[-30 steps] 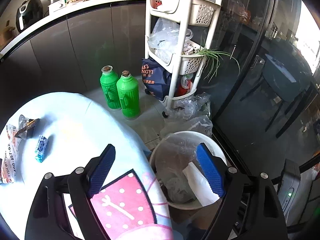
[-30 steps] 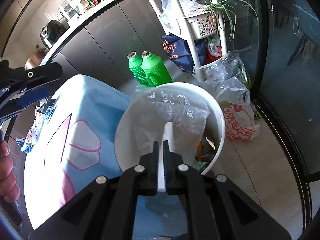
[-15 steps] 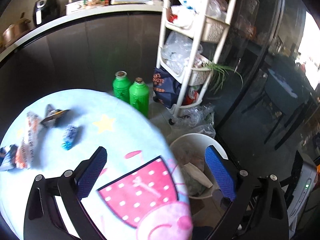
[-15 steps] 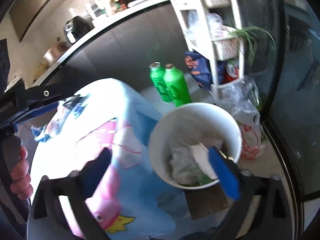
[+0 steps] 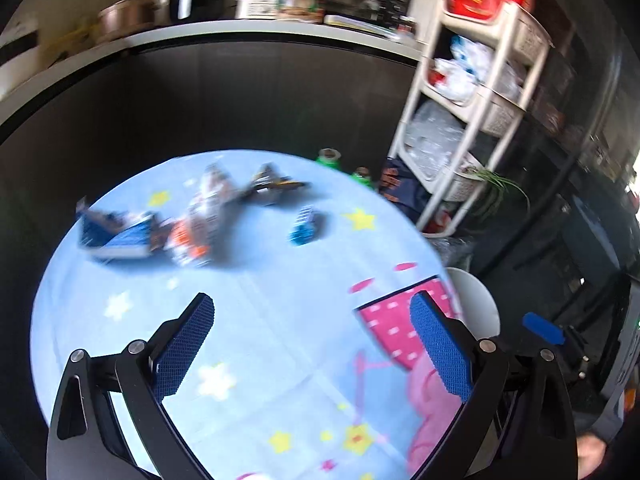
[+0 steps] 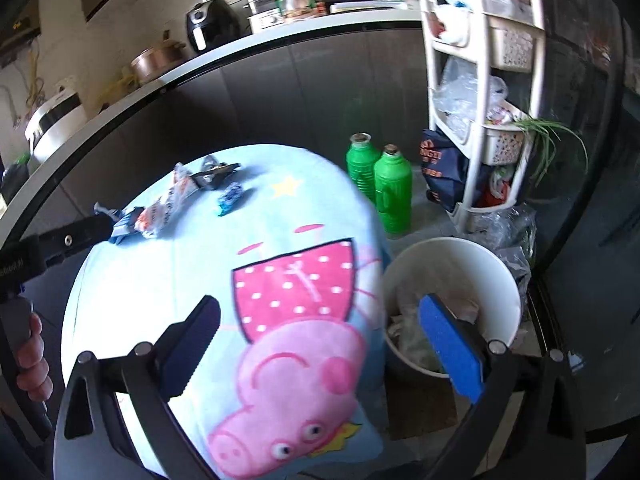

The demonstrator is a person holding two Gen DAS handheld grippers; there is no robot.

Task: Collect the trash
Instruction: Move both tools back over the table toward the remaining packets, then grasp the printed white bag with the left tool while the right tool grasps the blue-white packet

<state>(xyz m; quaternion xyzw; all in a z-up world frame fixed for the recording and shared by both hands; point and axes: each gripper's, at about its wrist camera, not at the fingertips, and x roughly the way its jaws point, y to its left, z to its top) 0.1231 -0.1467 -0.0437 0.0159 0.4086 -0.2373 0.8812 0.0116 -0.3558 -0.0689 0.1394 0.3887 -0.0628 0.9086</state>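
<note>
Several wrappers lie on the far side of the round table with the light blue cartoon cloth [image 5: 256, 320]: a blue packet [image 5: 116, 234], an orange and white wrapper [image 5: 198, 224], a dark wrapper [image 5: 272, 188] and a small blue wrapper [image 5: 303, 226]. They also show in the right wrist view, the small blue wrapper [image 6: 231, 198] among them. My left gripper [image 5: 312, 346] is open and empty above the table. My right gripper [image 6: 320, 344] is open and empty over the table edge, beside the white trash bin [image 6: 508, 280], which holds crumpled trash [image 6: 412, 332].
Two green bottles [image 6: 380, 184] stand on the floor behind the table. A white shelf rack [image 6: 480, 80] with bags stands to the right, with plastic bags at its foot. A dark counter [image 6: 280, 64] runs along the back. A glass door is at the right.
My right gripper opened and dropped the white paper into the bin, then drew back and up. My left gripper swung left over the table toward the wrappers.
</note>
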